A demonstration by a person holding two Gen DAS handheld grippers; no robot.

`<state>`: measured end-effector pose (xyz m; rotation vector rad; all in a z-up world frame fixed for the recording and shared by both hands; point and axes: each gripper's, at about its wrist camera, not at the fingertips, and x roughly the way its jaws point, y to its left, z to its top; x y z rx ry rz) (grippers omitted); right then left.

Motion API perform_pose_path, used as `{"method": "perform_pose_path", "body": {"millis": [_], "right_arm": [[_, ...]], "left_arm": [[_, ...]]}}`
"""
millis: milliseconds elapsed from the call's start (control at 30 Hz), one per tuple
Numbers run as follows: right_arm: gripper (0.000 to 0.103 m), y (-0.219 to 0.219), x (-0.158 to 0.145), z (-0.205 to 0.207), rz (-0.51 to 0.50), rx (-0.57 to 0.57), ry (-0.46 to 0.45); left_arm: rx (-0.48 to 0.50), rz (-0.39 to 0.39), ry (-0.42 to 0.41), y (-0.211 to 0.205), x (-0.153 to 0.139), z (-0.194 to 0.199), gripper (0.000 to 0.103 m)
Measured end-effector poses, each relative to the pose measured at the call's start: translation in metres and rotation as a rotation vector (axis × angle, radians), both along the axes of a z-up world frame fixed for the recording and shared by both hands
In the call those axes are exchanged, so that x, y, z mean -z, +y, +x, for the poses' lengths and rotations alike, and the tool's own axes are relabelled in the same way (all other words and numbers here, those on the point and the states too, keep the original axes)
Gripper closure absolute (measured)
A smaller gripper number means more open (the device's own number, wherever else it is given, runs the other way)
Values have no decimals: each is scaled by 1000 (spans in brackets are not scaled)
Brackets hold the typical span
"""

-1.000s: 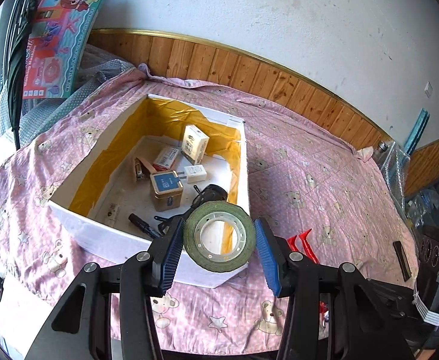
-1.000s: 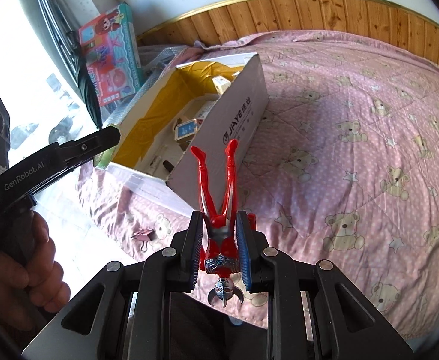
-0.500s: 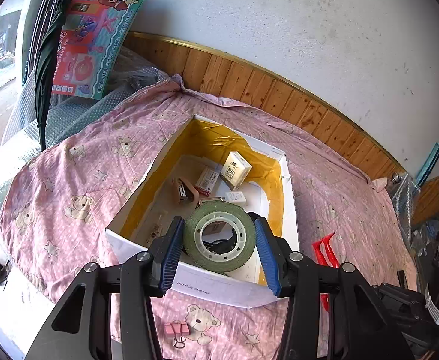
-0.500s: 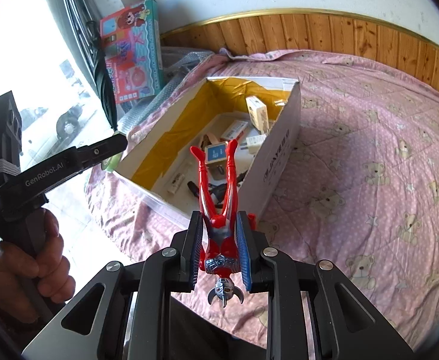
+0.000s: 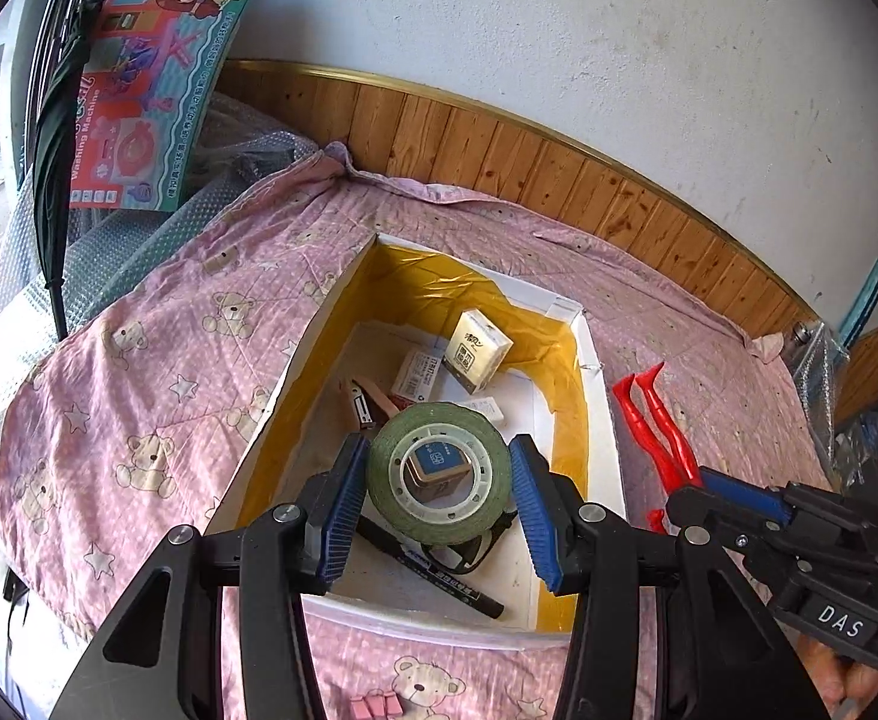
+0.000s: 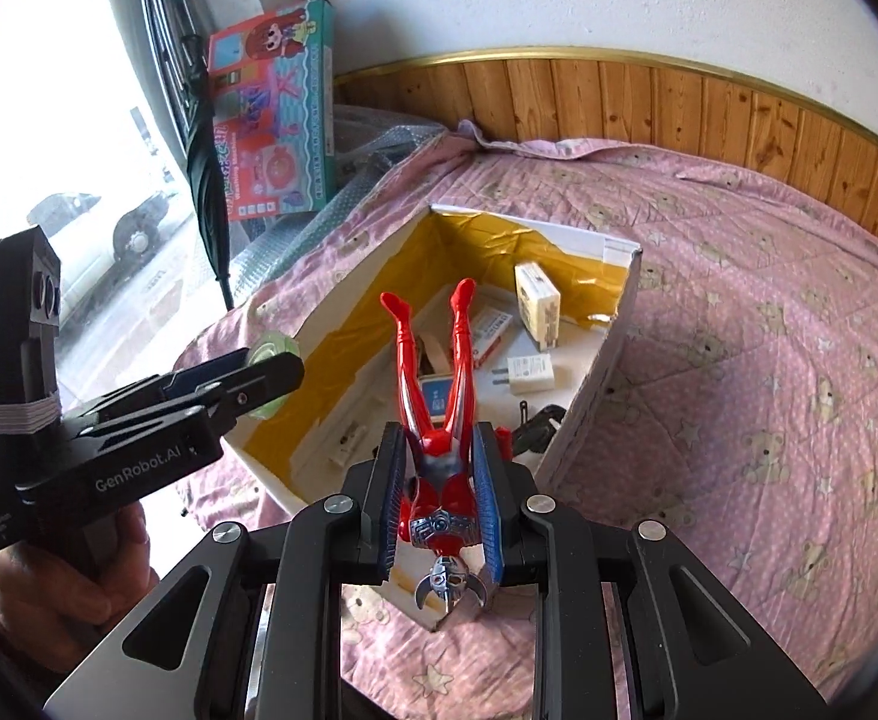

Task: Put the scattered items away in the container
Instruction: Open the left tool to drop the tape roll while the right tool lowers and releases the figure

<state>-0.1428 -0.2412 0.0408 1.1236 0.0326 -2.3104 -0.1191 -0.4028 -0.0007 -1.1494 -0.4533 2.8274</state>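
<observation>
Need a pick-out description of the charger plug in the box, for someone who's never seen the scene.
Find the white box with yellow lining on the pink quilt. On its floor by the right wall lies the charger, below the upright tissue pack. It is the only white block with two metal prongs.

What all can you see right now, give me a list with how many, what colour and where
Cardboard box: one, white with yellow lining, on the bedspread.
Tape roll: one, green, in the left gripper above the box.
Toy figure: one, red and silver, head-down in the right gripper.
Tissue pack: one, cream, inside the box.
Charger plug: one, white, box floor.
Marker: one, black, box floor.
Binder clips: pink, bedspread in front of the box.
Bedspread: one, pink, bear print.
Left gripper: shut on tape.
Right gripper: shut on figure.
</observation>
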Motion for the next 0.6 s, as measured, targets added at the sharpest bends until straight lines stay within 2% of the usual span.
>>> {"method": "perform_pose_path", "body": {"millis": [233,367,600], "right_arm": [[80,-24,7,-42,42,-31,-21],[80,-41,10,-68,48,-56,-45],[80,-75,25,-113,68,-88,-110]], "left_arm": [[27,1,-56,-7,10,-24,54],[58,41,-105,-9,23,-33,54],[72,22,-145,-5,33,-44,54]]}}
